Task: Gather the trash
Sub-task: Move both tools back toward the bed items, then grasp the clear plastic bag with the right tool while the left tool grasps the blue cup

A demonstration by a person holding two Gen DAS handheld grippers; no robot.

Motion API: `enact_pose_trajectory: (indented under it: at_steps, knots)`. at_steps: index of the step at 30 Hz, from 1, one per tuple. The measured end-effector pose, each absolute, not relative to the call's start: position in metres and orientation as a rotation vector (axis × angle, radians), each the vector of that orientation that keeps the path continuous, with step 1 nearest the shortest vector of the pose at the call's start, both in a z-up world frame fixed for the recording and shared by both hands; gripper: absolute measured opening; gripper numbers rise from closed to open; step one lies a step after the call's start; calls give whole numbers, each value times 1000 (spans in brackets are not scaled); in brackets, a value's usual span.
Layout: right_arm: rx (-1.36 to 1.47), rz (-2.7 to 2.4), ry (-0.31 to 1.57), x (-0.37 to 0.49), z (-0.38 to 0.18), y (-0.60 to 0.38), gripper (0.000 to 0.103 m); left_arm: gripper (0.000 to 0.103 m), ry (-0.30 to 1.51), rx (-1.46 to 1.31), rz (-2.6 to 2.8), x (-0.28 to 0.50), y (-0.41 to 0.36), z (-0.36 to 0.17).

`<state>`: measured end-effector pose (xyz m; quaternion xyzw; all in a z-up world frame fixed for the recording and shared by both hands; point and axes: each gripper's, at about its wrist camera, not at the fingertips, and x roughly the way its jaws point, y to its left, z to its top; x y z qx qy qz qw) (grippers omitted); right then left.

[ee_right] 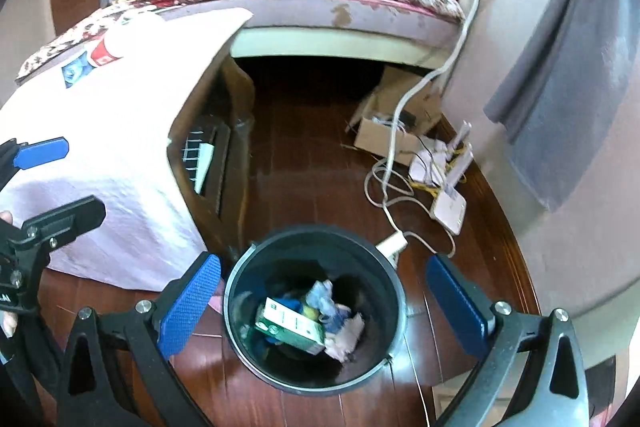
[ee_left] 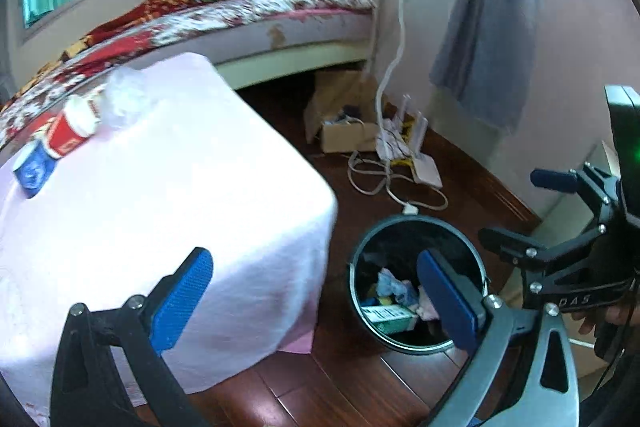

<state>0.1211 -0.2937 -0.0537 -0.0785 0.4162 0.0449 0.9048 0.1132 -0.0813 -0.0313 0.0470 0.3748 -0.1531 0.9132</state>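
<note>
A black round bin (ee_right: 240, 291) stands on the wood floor and holds a green carton (ee_right: 290, 325) and crumpled paper (ee_right: 348, 337). My right gripper (ee_right: 324, 301) hangs open right above the bin, nothing between its blue pads. My left gripper (ee_left: 316, 301) is open too, between the table corner and the bin (ee_left: 356, 259). On the pink-covered table (ee_left: 160, 211), at its far left, lie a red paper cup (ee_left: 70, 131), a blue cup (ee_left: 34, 171) and a crumpled clear plastic bag (ee_left: 124, 99). The right gripper (ee_left: 516, 211) shows at the right edge of the left wrist view.
A bed (ee_left: 256, 27) runs behind the table. A cardboard box (ee_left: 344, 123), a white router (ee_left: 420, 155) and loose white cables (ee_left: 384, 183) lie on the floor by the wall. A grey cloth (ee_left: 488, 27) hangs on the right wall. A hand (ee_left: 612, 319) holds the right gripper.
</note>
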Motion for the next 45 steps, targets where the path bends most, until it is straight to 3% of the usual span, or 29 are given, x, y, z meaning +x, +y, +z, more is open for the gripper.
enact_pose_trajectory:
  at_steps: [10, 32, 42, 45]
  knots:
    - [-185, 187, 791, 141, -31, -235, 103, 102, 685, 46, -164, 117, -22, -16]
    - [-175, 402, 743, 206, -17, -55, 103, 102, 704, -30, 171, 153, 165, -10]
    - [-173, 409, 704, 235, -14, -39, 103, 102, 652, -27, 172, 196, 212, -5]
    - [-169, 402, 707, 250, -15, -38, 103, 97, 651, -25, 154, 218, 213, -9]
